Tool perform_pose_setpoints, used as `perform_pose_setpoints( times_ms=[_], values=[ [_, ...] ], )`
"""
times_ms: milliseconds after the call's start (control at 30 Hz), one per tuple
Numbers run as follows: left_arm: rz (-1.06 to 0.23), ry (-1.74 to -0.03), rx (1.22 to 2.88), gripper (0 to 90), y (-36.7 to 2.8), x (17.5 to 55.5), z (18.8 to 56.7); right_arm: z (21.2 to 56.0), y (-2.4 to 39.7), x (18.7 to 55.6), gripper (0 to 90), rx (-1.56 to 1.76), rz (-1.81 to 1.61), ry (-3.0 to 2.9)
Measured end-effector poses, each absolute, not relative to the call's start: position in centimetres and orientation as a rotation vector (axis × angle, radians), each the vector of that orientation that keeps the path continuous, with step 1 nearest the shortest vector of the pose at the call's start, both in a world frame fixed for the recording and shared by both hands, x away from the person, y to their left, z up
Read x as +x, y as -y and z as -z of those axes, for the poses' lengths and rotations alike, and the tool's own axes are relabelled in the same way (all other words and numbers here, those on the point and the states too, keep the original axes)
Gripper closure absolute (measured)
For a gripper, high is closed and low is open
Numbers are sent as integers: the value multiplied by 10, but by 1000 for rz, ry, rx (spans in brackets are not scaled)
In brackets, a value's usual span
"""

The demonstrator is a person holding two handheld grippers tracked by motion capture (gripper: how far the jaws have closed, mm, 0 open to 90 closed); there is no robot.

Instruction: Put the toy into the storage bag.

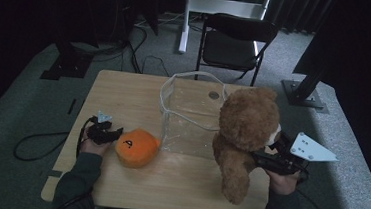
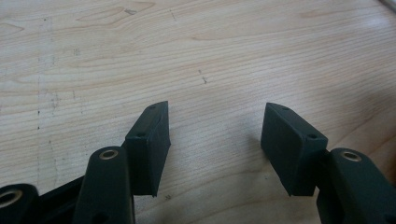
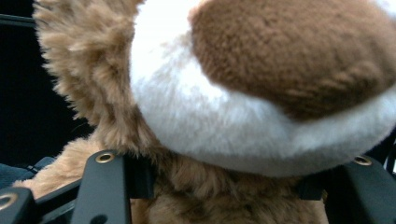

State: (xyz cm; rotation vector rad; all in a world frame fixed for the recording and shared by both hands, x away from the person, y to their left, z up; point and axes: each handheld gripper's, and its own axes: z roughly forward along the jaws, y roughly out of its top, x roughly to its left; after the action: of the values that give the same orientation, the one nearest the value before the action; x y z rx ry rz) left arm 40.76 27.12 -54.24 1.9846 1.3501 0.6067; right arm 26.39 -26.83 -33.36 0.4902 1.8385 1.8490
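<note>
Where the jaws pinch it, the teddy bear [image 1: 245,134] is brown, fluffy, white-muzzled.

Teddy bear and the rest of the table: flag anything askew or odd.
The teddy bear hangs off the table, clamped at the neck by the right hand-held gripper, legs dangling. The clear bag leans lopsided. Nothing spilled or damaged.

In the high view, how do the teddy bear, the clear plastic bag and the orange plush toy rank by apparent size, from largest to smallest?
1. Teddy bear and clear plastic bag: they look about alike. The bear is held up nearer the camera, so I do not rank them.
2. Orange plush toy: clearly the smallest.
</note>
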Motion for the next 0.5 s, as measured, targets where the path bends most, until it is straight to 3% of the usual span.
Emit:
perform_pose_setpoints(
  times_ms=[500],
  values=[
    [-603,-1350,1987,428,-271,408,542,318,284,270,385,503,-1831,-1786]
  ],
)
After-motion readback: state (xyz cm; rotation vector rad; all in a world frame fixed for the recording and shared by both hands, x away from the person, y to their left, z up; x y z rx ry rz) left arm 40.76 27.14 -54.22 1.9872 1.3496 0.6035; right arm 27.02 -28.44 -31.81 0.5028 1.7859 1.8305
